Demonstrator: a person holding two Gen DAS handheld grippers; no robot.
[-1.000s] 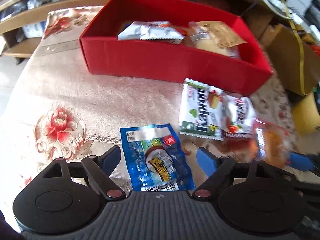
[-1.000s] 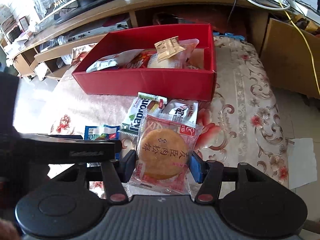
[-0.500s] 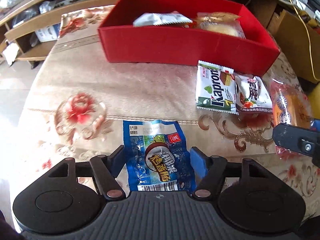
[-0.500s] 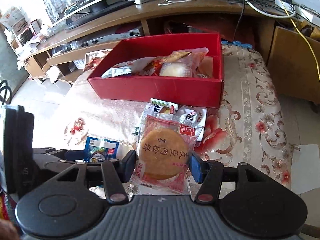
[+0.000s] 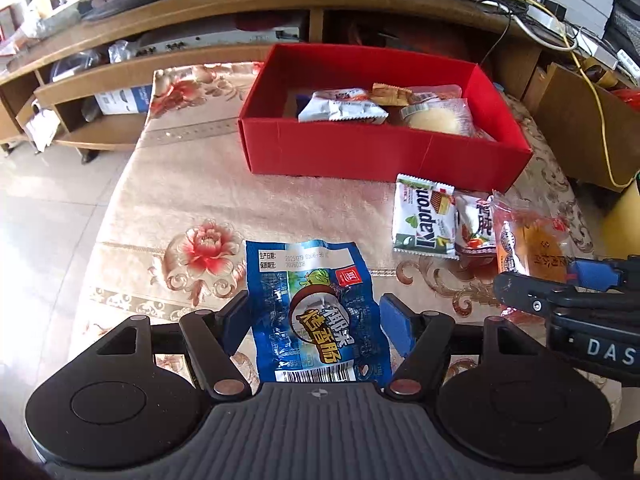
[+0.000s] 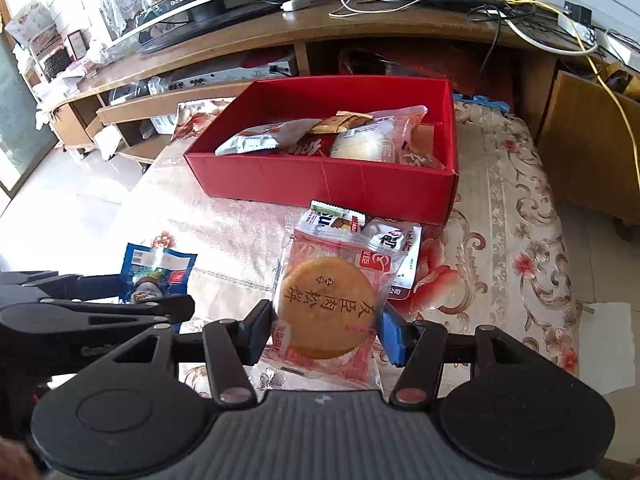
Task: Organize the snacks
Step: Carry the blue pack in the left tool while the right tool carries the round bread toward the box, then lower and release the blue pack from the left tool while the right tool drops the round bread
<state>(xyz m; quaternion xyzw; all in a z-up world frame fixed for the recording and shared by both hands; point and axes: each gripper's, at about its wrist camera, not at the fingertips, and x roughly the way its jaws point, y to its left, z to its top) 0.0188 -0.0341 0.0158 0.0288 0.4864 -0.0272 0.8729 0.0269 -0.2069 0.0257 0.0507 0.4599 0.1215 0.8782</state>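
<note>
My left gripper (image 5: 314, 326) is shut on a blue snack packet (image 5: 312, 300) and holds it a little above the flowered tablecloth. My right gripper (image 6: 326, 330) is shut on a clear pink packet with a round golden cake (image 6: 326, 300), also off the table. The red box (image 5: 380, 152) stands ahead with several snack packets inside. In front of its near wall lie a green-and-white Kapron wafer packet (image 5: 424, 220) and a white-and-red packet (image 5: 476, 224). In the right wrist view the blue packet (image 6: 156, 270) shows at the left, in the left gripper.
A wooden TV stand (image 6: 280, 28) with cables runs behind the table. A cardboard box (image 5: 580, 128) stands at the right. The table's left edge (image 5: 116, 208) drops to a tiled floor. A sheet of paper (image 6: 608, 344) lies on the floor at the right.
The left jaws closed onto the blue packet, then rose and drew back with it. The right gripper kept its hold on the cake packet and stayed almost in place.
</note>
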